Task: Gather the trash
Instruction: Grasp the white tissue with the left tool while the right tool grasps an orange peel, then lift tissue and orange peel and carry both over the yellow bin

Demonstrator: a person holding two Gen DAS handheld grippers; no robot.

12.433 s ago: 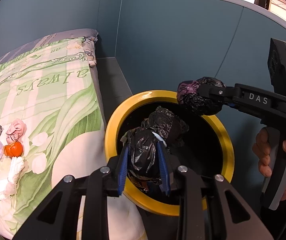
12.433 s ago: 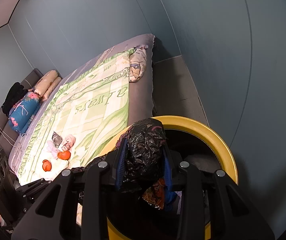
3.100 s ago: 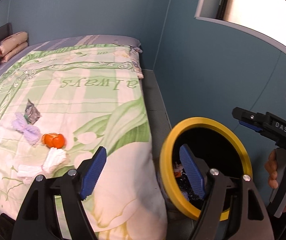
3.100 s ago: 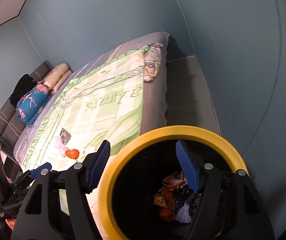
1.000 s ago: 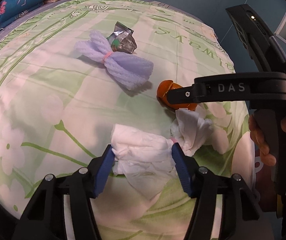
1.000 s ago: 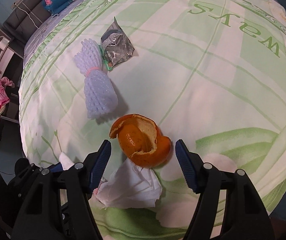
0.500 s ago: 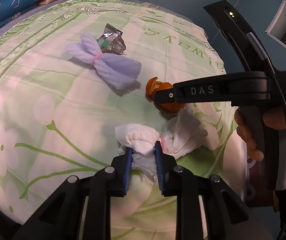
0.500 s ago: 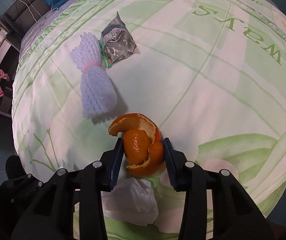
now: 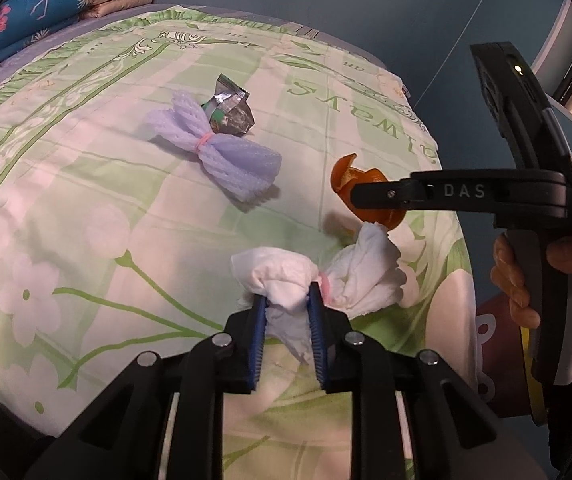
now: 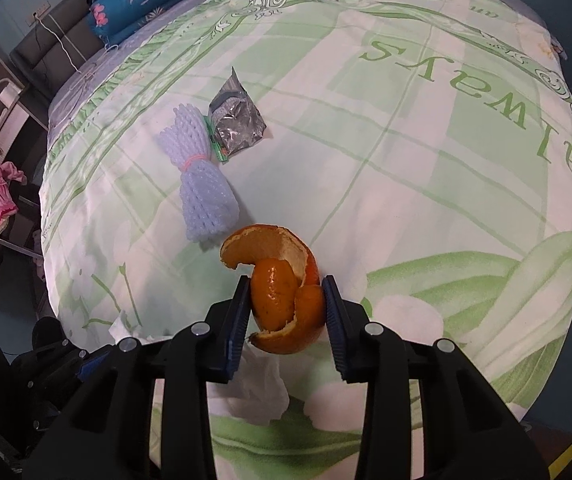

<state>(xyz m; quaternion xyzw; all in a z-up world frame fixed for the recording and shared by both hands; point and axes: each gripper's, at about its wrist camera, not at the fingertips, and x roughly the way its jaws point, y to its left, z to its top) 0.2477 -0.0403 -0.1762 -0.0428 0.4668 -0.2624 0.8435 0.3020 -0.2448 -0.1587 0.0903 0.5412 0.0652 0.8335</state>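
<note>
Orange peel (image 10: 286, 304) gripped; tissue (image 9: 286, 284) gripped.

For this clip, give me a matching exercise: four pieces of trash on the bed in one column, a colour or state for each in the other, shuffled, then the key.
1. tissue
2. orange peel
3. foam net
4. foil wrapper

A. crumpled and silver, lying loose on the bed
B. pinched in the left gripper
C. lilac, tied at the middle with a pink band
D. pinched in the right gripper

Pairs: 1-B, 2-D, 3-C, 4-A
</note>
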